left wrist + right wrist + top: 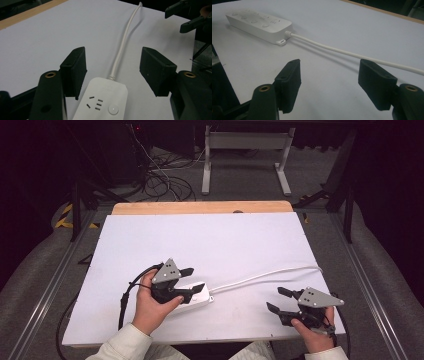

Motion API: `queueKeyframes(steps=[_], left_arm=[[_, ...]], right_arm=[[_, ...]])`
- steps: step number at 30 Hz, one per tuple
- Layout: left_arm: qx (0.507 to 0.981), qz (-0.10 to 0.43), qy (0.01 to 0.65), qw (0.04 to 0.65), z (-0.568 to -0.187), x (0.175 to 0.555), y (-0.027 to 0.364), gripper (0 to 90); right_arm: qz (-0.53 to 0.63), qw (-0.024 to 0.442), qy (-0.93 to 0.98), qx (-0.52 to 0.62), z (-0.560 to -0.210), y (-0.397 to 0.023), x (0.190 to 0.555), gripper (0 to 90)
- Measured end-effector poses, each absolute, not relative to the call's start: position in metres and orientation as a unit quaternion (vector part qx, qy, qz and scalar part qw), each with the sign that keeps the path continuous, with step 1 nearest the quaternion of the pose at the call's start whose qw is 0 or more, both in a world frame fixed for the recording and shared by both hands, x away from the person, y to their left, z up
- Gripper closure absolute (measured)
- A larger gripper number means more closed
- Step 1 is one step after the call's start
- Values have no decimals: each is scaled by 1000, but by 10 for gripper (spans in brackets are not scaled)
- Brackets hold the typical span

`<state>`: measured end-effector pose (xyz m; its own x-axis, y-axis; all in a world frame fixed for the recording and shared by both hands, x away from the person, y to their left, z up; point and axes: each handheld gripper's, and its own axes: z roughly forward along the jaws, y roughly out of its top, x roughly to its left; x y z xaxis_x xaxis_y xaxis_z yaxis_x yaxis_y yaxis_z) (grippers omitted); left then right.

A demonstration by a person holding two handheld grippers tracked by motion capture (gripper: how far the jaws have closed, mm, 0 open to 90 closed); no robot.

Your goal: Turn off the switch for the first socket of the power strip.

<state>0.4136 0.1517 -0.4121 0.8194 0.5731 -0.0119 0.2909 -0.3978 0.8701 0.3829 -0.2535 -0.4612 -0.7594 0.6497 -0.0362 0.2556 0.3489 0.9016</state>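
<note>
My left tool (194, 279) hangs over the white power strip (101, 102) near the front edge of the white table (210, 240), jaws released and straddling the strip's cord end without touching it. The strip lies flat, its white cord (265, 276) trailing away to the right across the table. My right tool (277, 300) sits well apart at the front right, jaws spread wide over bare table with nothing between them, the cord passing just beyond.
</note>
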Motion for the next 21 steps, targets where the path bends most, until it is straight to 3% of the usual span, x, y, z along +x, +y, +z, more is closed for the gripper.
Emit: queueKeyframes(steps=[3, 7, 12, 21], left_arm=[[825, 141, 265, 479, -413, 415, 152, 419], [831, 122, 268, 471, -415, 419, 152, 663], [846, 88, 272, 449, -420, 425, 148, 898], [872, 67, 278, 397, -424, 429, 144, 900]], right_arm=[[495, 199, 797, 284, -461, -254, 383, 350], [493, 199, 798, 283, -461, -253, 383, 351], [493, 199, 799, 282, -461, -253, 383, 351], [493, 196, 799, 282, -462, -252, 383, 352]])
